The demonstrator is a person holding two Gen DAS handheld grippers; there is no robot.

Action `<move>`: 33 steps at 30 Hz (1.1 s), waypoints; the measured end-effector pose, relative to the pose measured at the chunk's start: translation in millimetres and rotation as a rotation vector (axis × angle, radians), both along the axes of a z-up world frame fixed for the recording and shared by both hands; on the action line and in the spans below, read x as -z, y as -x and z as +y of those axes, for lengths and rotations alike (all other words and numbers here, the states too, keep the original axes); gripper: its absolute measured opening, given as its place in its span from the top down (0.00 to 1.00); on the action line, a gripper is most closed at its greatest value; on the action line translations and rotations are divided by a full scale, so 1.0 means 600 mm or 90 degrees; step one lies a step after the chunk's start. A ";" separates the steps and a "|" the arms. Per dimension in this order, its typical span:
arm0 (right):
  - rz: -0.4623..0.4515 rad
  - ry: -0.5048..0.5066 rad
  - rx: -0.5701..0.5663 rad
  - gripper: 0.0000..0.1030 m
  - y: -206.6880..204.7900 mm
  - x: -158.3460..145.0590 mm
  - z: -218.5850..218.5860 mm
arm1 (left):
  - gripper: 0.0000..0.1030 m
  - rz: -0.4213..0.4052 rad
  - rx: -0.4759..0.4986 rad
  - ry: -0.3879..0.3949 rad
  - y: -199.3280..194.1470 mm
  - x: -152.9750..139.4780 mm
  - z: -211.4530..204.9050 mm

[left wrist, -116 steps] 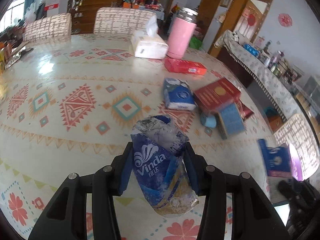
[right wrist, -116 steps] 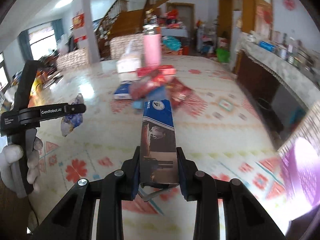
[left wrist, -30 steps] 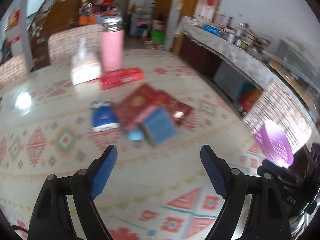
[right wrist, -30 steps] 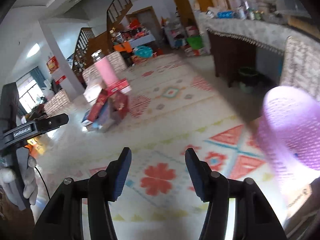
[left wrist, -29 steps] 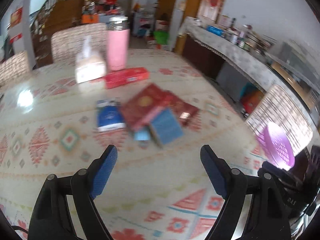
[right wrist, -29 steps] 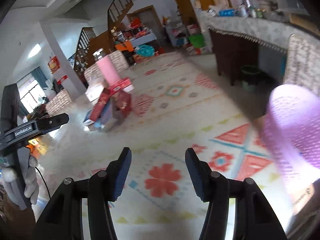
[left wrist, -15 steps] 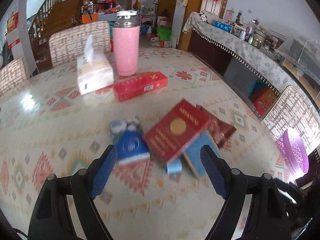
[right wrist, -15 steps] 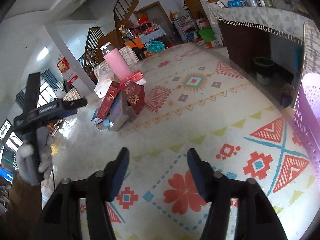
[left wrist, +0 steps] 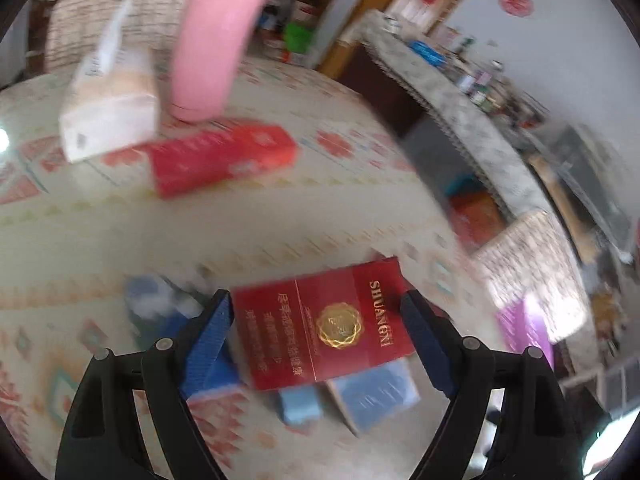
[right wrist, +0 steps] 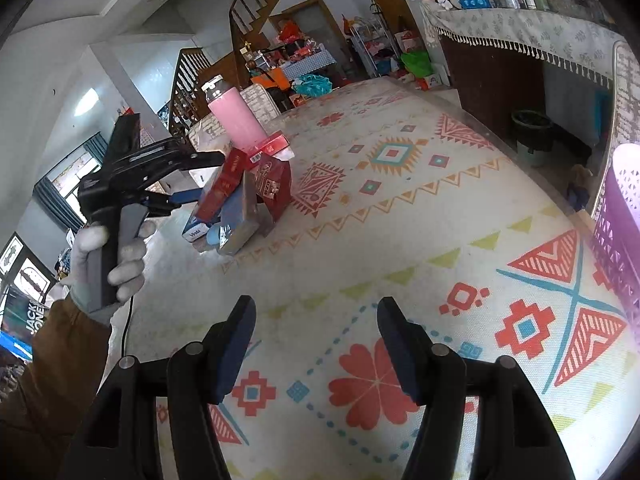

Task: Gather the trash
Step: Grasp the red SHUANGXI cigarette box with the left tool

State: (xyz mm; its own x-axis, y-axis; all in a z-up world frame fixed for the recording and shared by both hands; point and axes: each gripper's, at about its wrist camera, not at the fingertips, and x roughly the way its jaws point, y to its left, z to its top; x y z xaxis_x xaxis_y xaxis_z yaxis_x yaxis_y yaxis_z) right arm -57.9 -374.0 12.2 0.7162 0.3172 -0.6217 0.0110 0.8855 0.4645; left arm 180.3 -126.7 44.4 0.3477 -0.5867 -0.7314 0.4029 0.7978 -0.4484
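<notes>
My left gripper is open, its blue pads on either side of a dark red "SHUANGXI" carton lying atop a pile of trash. Blue boxes and a blue tissue pack lie under and beside it. In the right wrist view the left gripper reaches the red carton in the pile. My right gripper is open and empty over the patterned tablecloth. The purple trash basket stands at the table's right edge.
A pink tumbler, a white tissue box and a long red carton stand behind the pile. A sideboard and a small bin lie beyond the table's far right edge.
Both grippers have let go of their earlier trash and are open. My left gripper has moved forward to the pile, now straddling the red carton. The right gripper has barely moved.
</notes>
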 end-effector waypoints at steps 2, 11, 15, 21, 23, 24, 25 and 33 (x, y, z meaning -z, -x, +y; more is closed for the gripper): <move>0.001 -0.002 0.000 0.34 0.000 0.000 -0.001 | 0.18 -0.010 0.034 -0.018 0.020 -0.002 -0.014; 0.005 0.002 0.003 0.32 -0.004 0.003 0.000 | 0.16 -0.045 0.069 -0.090 0.043 0.000 -0.059; 0.006 0.000 0.005 0.32 -0.003 0.004 -0.002 | 0.16 -0.004 0.118 -0.068 0.077 0.012 -0.071; 0.003 -0.003 0.025 0.30 0.003 0.003 -0.010 | 0.16 0.018 0.253 -0.041 0.179 0.006 -0.082; -0.008 0.000 0.060 0.30 0.012 -0.001 -0.020 | 0.16 -0.005 0.263 -0.068 0.212 -0.001 -0.079; -0.012 -0.001 0.069 0.30 0.015 -0.002 -0.023 | 0.16 -0.014 0.260 -0.078 0.220 -0.003 -0.079; -0.014 -0.006 0.080 0.30 0.018 -0.002 -0.028 | 0.16 -0.032 0.252 -0.097 0.231 -0.006 -0.080; -0.008 -0.044 0.119 0.29 0.023 0.001 -0.055 | 0.16 -0.085 0.235 -0.138 0.223 -0.005 -0.128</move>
State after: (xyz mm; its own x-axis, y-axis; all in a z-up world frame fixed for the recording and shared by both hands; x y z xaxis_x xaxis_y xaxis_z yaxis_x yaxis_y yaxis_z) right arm -71.9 -407.3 11.8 0.7744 0.2199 -0.5933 0.1652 0.8349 0.5250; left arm 46.7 -203.3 47.5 0.2437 -0.5270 -0.8142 0.7214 0.6596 -0.2109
